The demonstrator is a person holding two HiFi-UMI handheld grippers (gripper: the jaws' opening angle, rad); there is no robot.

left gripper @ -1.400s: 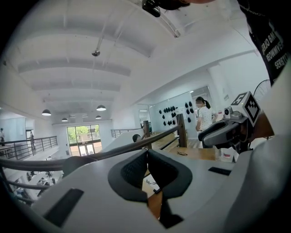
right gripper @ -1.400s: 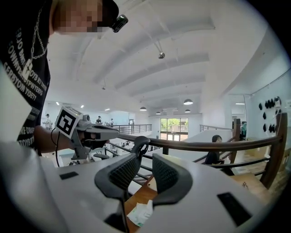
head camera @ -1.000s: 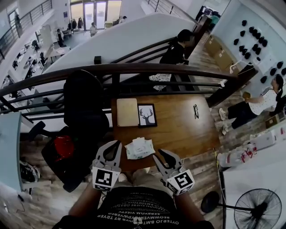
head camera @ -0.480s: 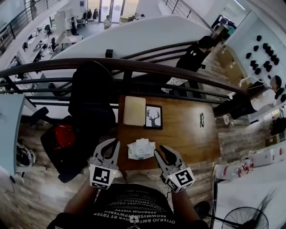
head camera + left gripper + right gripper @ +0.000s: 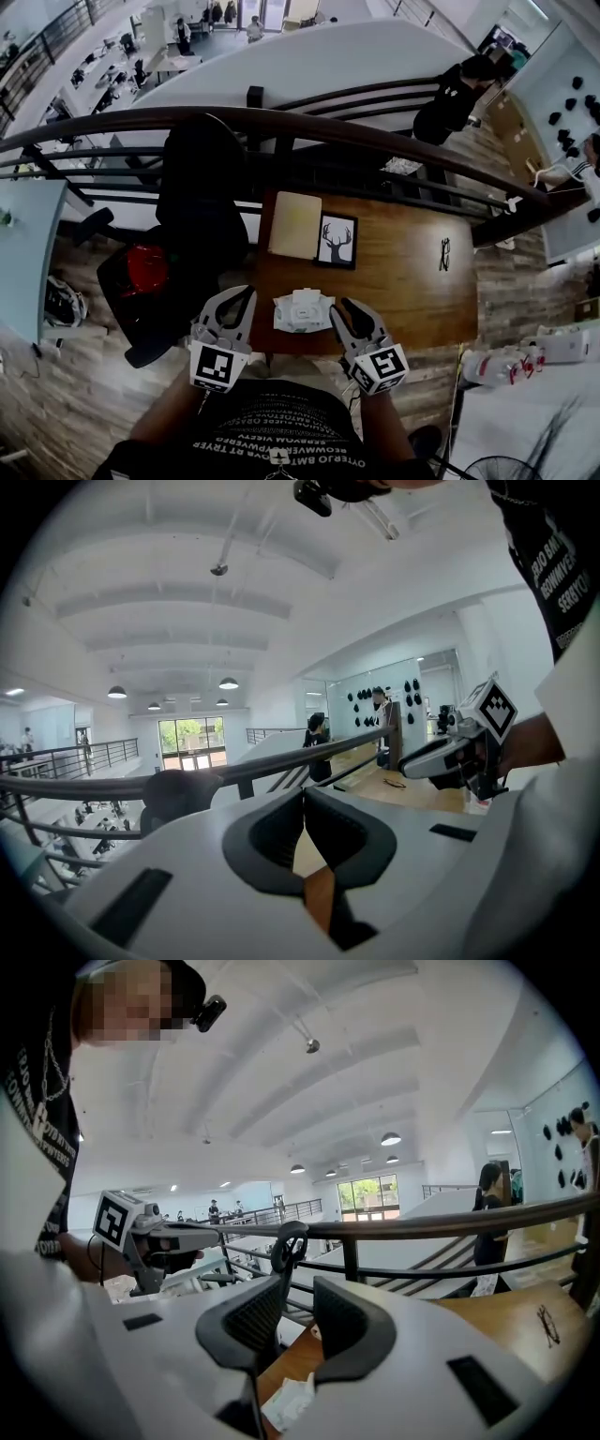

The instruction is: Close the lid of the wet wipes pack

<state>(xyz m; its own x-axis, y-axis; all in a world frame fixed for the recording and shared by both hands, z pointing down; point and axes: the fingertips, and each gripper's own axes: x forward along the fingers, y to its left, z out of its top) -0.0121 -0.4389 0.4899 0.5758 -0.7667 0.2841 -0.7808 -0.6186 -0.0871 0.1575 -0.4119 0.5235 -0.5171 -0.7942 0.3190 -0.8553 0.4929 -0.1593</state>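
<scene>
The white wet wipes pack (image 5: 303, 310) lies at the near edge of the wooden table (image 5: 403, 291); whether its lid is up is too small to tell. My left gripper (image 5: 247, 293) hovers just left of the pack. Its pads meet with nothing between them in the left gripper view (image 5: 303, 808). My right gripper (image 5: 345, 307) hovers just right of the pack, clear of it. Its jaws stand apart and empty (image 5: 298, 1314), with a corner of the pack (image 5: 286, 1408) below them.
Farther back on the table lie a beige board (image 5: 295, 225), a framed deer picture (image 5: 337, 241) and a pair of glasses (image 5: 445, 253). A black chair (image 5: 202, 206) and a red object (image 5: 147, 270) stand at the left. A dark railing (image 5: 281, 127) runs behind the table.
Both grippers have sunk a little and stay on either side of the pack; the right one has drawn closer to the table edge. The head view has shifted slightly.
</scene>
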